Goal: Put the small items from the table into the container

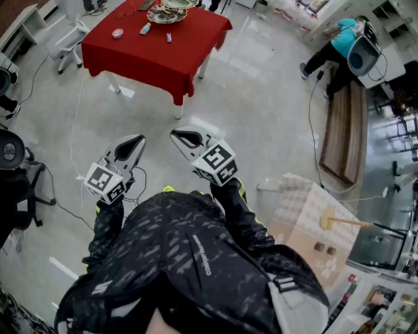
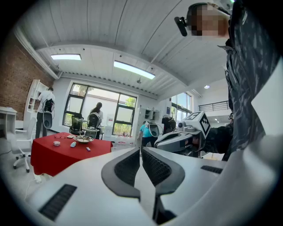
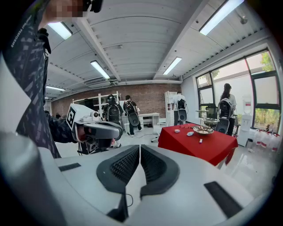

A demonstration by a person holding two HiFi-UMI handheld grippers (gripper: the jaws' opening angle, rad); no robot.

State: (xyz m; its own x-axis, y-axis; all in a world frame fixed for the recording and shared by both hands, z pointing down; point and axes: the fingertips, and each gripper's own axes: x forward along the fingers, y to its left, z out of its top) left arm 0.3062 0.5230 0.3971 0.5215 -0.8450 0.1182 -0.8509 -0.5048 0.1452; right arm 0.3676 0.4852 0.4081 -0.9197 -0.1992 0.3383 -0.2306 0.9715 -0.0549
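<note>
Sleeved arms carry left gripper point(image 1: 136, 143) and right gripper point(image 1: 179, 136), both closed, empty | small items point(image 1: 145, 29) on red table point(image 1: 163, 65) beside dish container point(image 1: 166, 13) | table well ahead; right gripper likely nearer its corner

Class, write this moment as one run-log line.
stage: pre-grasp | left claw: shut, empty | right claw: shut, empty | small items: on red table, far ahead

small items point(image 1: 145, 29): too small to identify | container point(image 1: 166, 14): top cut off
</note>
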